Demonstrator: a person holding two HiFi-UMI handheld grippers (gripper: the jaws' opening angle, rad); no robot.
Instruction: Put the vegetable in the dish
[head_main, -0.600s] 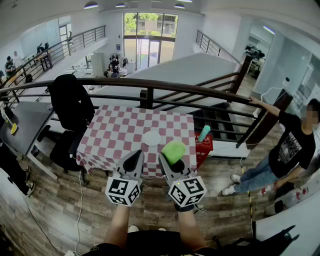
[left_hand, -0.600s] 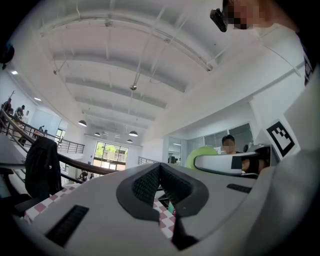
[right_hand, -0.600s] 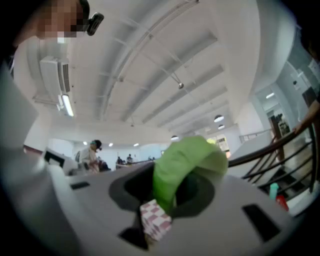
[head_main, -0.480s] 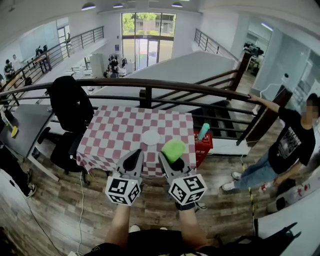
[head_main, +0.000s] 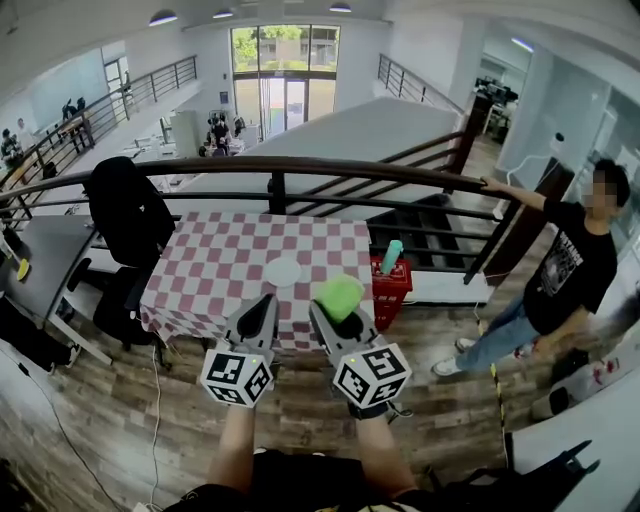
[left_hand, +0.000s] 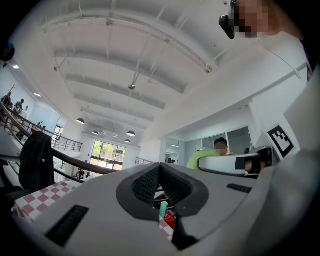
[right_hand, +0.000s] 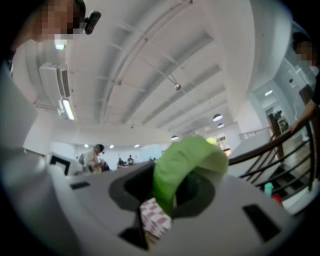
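Note:
A light green leafy vegetable (head_main: 339, 296) sticks up from between the pads of my right gripper (head_main: 336, 318), which is shut on it; in the right gripper view the vegetable (right_hand: 186, 167) fills the jaw gap. My left gripper (head_main: 262, 316) is shut and holds nothing; its pads (left_hand: 149, 184) meet in the left gripper view. Both grippers hang in the air near the front edge of the table with the red-and-white checked cloth (head_main: 225, 268). A white dish (head_main: 283, 272) lies on the cloth, ahead of and between the two grippers.
A dark railing (head_main: 300, 168) runs behind the table. A red crate (head_main: 392, 281) with a teal bottle (head_main: 391, 256) stands right of the table. A black office chair (head_main: 122, 215) stands to its left. A person in a black shirt (head_main: 566, 270) leans on the railing at right.
The view has shifted slightly; table and dish sit a little further left and up in the head view. Both grippers keep their pose, the right one still gripping the vegetable.

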